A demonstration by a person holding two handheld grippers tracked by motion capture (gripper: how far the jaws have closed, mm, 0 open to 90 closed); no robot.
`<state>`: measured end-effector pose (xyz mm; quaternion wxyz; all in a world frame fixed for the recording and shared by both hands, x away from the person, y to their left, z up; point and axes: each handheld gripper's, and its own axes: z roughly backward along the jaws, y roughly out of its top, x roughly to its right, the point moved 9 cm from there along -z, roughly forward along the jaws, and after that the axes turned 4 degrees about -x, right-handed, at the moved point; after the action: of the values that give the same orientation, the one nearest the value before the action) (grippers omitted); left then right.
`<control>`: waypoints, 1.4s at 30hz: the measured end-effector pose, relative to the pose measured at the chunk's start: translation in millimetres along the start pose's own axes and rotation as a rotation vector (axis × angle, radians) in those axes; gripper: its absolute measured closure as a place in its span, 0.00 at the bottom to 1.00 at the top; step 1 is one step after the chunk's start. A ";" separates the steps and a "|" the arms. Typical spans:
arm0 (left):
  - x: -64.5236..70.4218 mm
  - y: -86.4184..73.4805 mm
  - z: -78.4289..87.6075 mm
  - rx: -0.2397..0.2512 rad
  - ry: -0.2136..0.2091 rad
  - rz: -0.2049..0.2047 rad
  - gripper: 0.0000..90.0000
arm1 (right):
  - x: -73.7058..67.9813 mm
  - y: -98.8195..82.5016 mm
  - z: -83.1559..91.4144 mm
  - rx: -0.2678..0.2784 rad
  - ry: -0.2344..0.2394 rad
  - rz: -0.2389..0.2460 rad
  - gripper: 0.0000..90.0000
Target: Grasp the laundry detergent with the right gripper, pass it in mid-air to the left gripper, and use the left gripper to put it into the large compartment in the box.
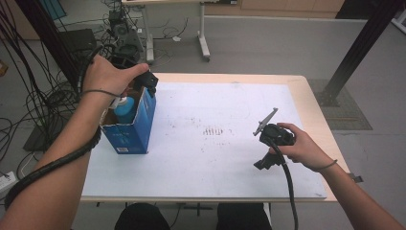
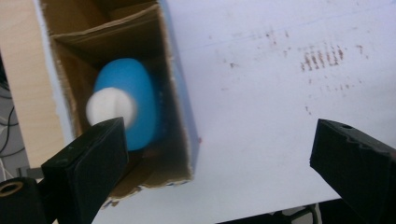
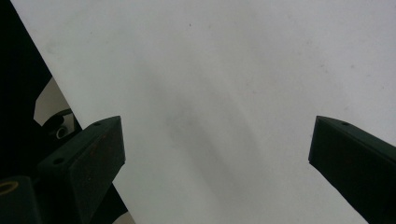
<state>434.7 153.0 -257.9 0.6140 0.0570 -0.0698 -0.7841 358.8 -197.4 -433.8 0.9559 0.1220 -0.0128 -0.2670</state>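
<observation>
Boxed bottle [image 2: 126, 109] below parted jaws

High view: fixed above the person's side, facing forward and down, far enough to take in the whole worktop [image 1: 215, 143] and floor beyond.

Left gripper view: rides the left gripper [image 1: 146, 81], looks steeply down, close, into the open blue box [image 2: 177, 116]; the high view shares this box [image 1: 139, 124].

Right gripper view: on the right gripper [image 1: 268, 160], close to the white worktop sheet [image 3: 224, 93], near its edge.
</observation>
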 end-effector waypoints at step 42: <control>107.2 15.6 -121.1 0.009 -0.124 -0.137 0.07 | -6.0 -14.4 1.0 -0.002 -0.009 -0.024 0.04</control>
<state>445.2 40.5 -374.6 0.5533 0.0160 -0.1072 -0.8259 346.3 -206.5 -436.1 0.9527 0.1202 -0.0153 -0.2789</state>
